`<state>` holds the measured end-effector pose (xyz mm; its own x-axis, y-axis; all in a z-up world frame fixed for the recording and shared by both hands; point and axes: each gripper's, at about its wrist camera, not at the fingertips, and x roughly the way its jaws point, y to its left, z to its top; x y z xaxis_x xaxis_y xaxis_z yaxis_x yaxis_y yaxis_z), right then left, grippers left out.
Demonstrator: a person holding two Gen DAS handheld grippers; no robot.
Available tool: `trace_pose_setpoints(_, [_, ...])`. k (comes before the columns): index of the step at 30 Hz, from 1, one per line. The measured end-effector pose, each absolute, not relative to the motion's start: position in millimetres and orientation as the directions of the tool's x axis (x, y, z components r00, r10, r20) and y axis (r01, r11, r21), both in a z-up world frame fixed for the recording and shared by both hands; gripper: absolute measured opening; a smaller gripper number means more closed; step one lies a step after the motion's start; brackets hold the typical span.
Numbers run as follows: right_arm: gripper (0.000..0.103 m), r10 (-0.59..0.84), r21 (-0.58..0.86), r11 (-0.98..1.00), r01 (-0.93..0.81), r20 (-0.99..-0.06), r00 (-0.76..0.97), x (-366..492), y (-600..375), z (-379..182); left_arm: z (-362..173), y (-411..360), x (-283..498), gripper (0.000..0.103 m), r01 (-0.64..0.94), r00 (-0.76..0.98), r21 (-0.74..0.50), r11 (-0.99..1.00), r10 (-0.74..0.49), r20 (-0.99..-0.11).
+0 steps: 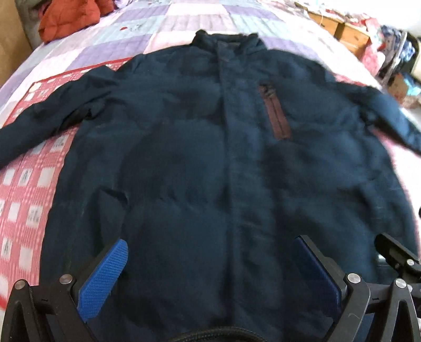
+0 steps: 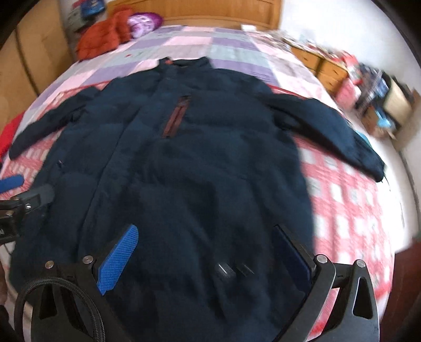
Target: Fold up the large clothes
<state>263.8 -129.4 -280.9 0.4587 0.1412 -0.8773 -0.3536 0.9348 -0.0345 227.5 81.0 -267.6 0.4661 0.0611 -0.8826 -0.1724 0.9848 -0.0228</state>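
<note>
A large dark navy jacket [image 1: 215, 157] lies flat and face up on the bed, collar at the far end, both sleeves spread out to the sides. It has a maroon chest zip pocket [image 1: 276, 110]. It also shows in the right wrist view [image 2: 184, 168]. My left gripper [image 1: 210, 252] is open with blue pads, hovering over the jacket's lower hem, holding nothing. My right gripper [image 2: 208, 242] is open above the hem too, empty. The left gripper shows at the left edge of the right wrist view [image 2: 23, 194].
The bed has a red checked cover [image 2: 347, 210] near me and a purple and pink patchwork quilt [image 2: 200, 44] farther off. An orange garment [image 2: 105, 36] lies at the far left by the wooden headboard [image 2: 210, 10]. Wooden drawers and clutter [image 2: 342, 71] stand right of the bed.
</note>
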Motion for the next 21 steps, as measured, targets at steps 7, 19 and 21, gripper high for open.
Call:
trace_pose_setpoints(7, [0.103, 0.175, -0.095, 0.835, -0.543, -0.888, 0.425, 280, -71, -366, -362, 130, 224, 0.103, -0.190, 0.411, -0.033, 0.981, 0.049, -0.910])
trace_pose_setpoints(19, [0.086, 0.228, -0.110, 0.784, -0.611, -0.864, 0.448, 295, -177, -354, -343, 184, 181, 0.086, -0.136, 0.505, -0.017, 0.991, 0.054, -0.862])
trace_pose_setpoints(21, [0.087, 0.217, -0.119, 0.785, -0.609, -0.867, 0.449, 298, -178, -351, -334, 182, 180, 0.086, -0.147, 0.509, -0.015, 0.989, 0.063, -0.858])
